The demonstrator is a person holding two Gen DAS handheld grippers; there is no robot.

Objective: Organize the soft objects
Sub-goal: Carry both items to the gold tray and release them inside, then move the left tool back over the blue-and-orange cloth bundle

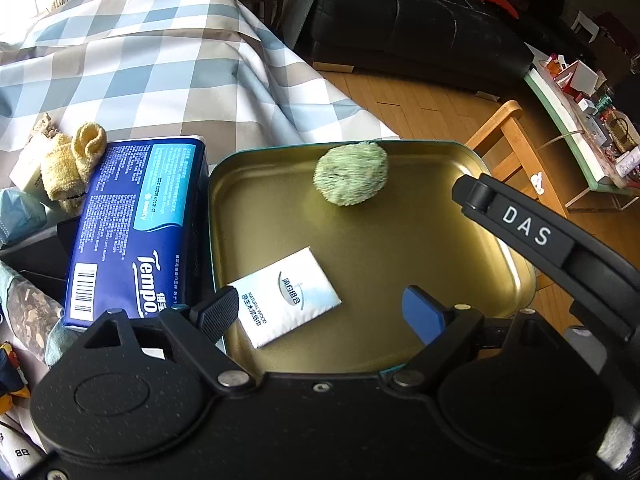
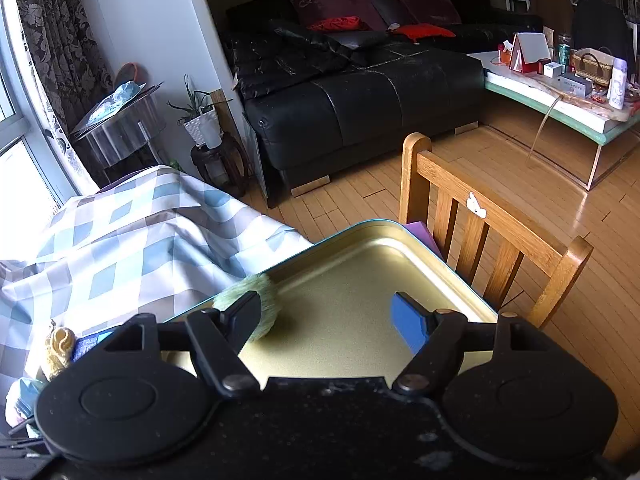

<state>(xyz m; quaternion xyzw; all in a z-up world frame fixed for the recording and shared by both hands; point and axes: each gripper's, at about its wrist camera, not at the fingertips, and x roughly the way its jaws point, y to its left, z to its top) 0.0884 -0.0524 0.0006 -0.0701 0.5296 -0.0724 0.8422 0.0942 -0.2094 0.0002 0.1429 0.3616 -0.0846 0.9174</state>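
A gold metal tray (image 1: pixel 400 240) holds a fuzzy green ball (image 1: pixel 351 173) at its far side and a small white tissue packet (image 1: pixel 286 296) near its left front. My left gripper (image 1: pixel 324 312) is open and empty just above the packet. A blue Tempo tissue pack (image 1: pixel 136 224) lies left of the tray, with a yellow towel (image 1: pixel 72 164) beyond it. In the right wrist view my right gripper (image 2: pixel 332 316) is open and empty over the tray (image 2: pixel 360 280). The green ball (image 2: pixel 256 300) sits behind its left finger. The right gripper's body shows in the left wrist view (image 1: pixel 560 248).
A checked blue and beige cloth (image 1: pixel 160 60) covers the table behind the tray. A wooden chair (image 2: pixel 492 232) stands right of the tray. A black sofa (image 2: pixel 360 92) and a cluttered low table (image 2: pixel 568 88) stand farther back. Snack bags (image 1: pixel 28 308) lie at the left.
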